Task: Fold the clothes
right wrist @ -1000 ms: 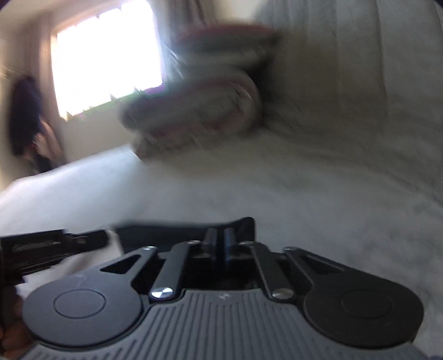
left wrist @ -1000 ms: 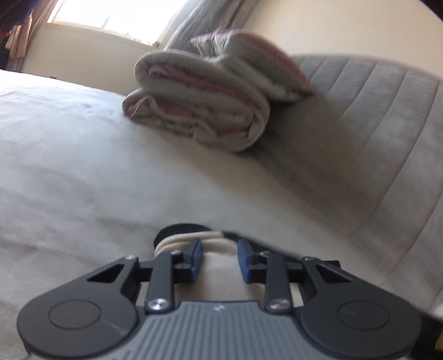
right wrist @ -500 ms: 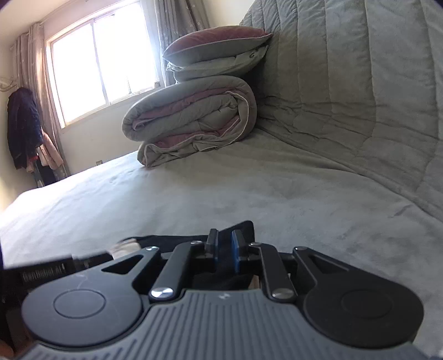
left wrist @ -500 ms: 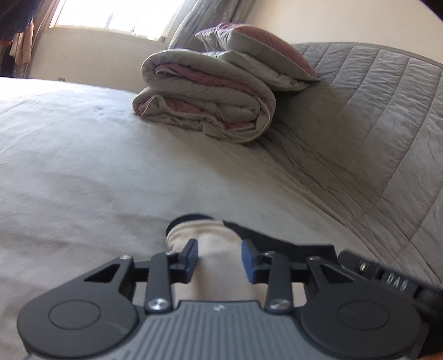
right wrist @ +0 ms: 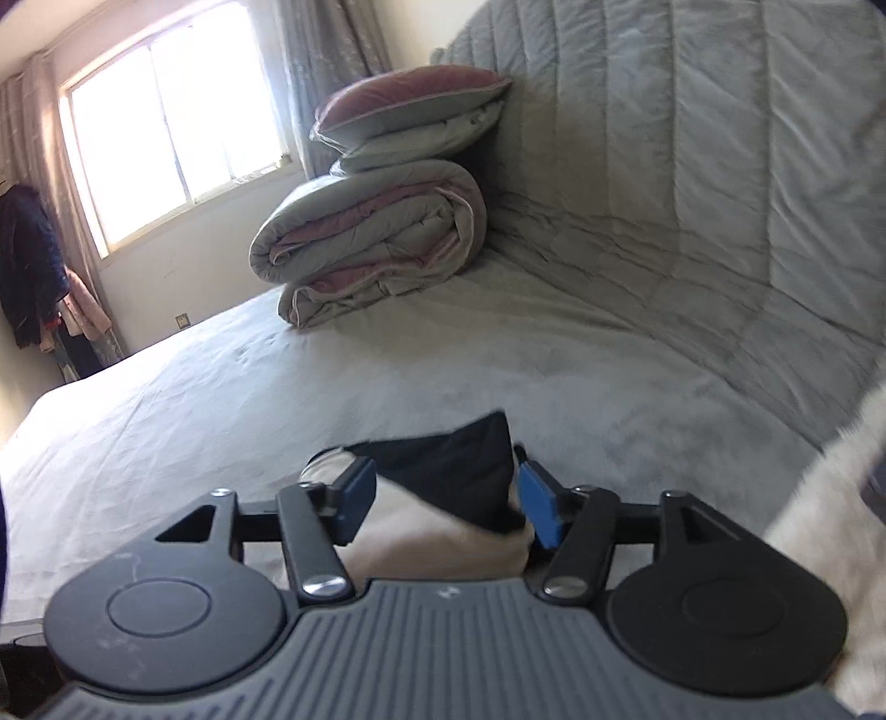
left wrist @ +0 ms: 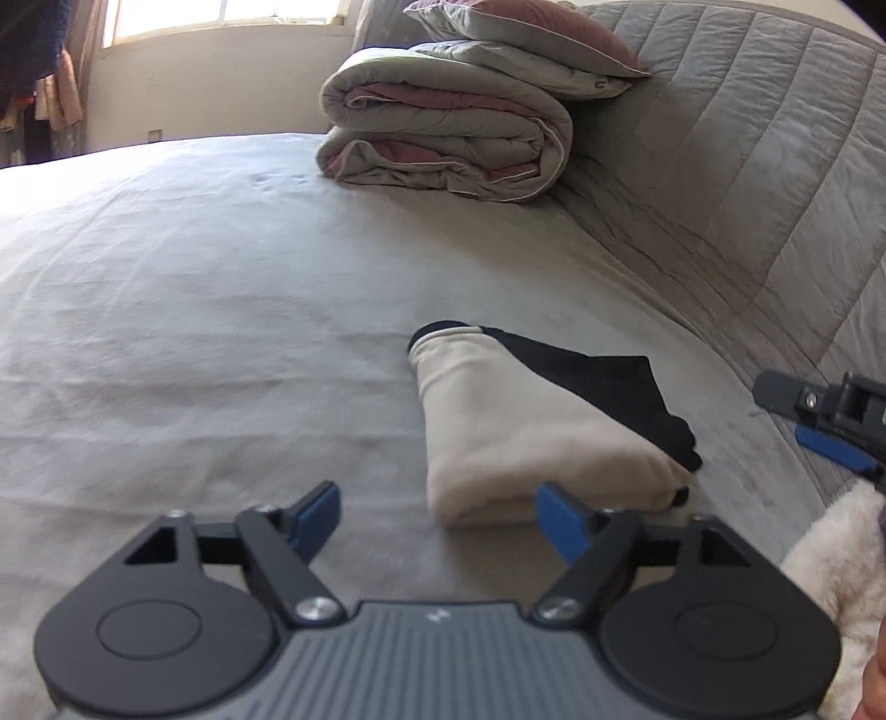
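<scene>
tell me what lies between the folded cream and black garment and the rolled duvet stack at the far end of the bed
Nothing: in the left wrist view only bare grey bedsheet runs from the folded garment to the rolled duvet.

The near and left stretch of the bed sheet (left wrist: 194, 310) lies bare, open to any pass. The folded garment (left wrist: 515, 432) blocks the near middle. Far off, a rolled duvet (left wrist: 443, 144) topped with pillows (left wrist: 526, 33) closes the corner, and the quilted headboard (left wrist: 747, 183) walls the right side.
</scene>
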The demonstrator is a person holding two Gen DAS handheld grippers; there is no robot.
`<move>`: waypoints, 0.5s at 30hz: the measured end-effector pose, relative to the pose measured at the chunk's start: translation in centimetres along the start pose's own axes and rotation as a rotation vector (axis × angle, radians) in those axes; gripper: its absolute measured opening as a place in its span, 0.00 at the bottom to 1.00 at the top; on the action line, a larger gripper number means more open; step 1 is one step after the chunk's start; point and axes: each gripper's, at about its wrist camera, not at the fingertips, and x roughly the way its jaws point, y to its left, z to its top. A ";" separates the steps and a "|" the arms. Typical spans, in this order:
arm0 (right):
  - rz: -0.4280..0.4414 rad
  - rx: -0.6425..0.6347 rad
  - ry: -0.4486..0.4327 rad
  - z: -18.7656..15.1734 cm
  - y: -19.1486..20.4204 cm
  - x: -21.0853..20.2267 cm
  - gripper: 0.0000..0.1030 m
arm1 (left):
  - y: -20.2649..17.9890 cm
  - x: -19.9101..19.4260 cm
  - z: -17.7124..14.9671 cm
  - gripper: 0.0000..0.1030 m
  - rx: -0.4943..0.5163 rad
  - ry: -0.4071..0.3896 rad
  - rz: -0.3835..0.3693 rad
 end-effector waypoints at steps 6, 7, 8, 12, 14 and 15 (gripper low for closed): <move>-0.088 0.019 0.032 -0.6 1.9 -4.2 0.94 | 0.2 -3.9 -0.2 0.99 0.004 0.062 0.016; -0.108 0.016 0.028 -1.0 2.5 -4.9 1.00 | 0.1 -4.4 -0.3 0.99 0.014 0.074 0.023; -0.119 0.016 0.021 -1.2 2.9 -5.6 1.00 | 0.2 -4.7 -0.3 0.99 0.017 0.095 0.028; -0.126 0.008 0.046 -2.4 3.9 -7.1 1.00 | 1.0 -5.5 -1.1 0.99 0.014 0.181 0.051; -0.120 0.004 0.044 -3.3 4.0 -7.5 1.00 | 1.4 -5.9 -1.6 0.99 0.020 0.192 0.060; -0.118 0.003 0.037 -3.8 4.0 -7.7 1.00 | 1.6 -6.0 -1.9 0.99 0.035 0.183 0.076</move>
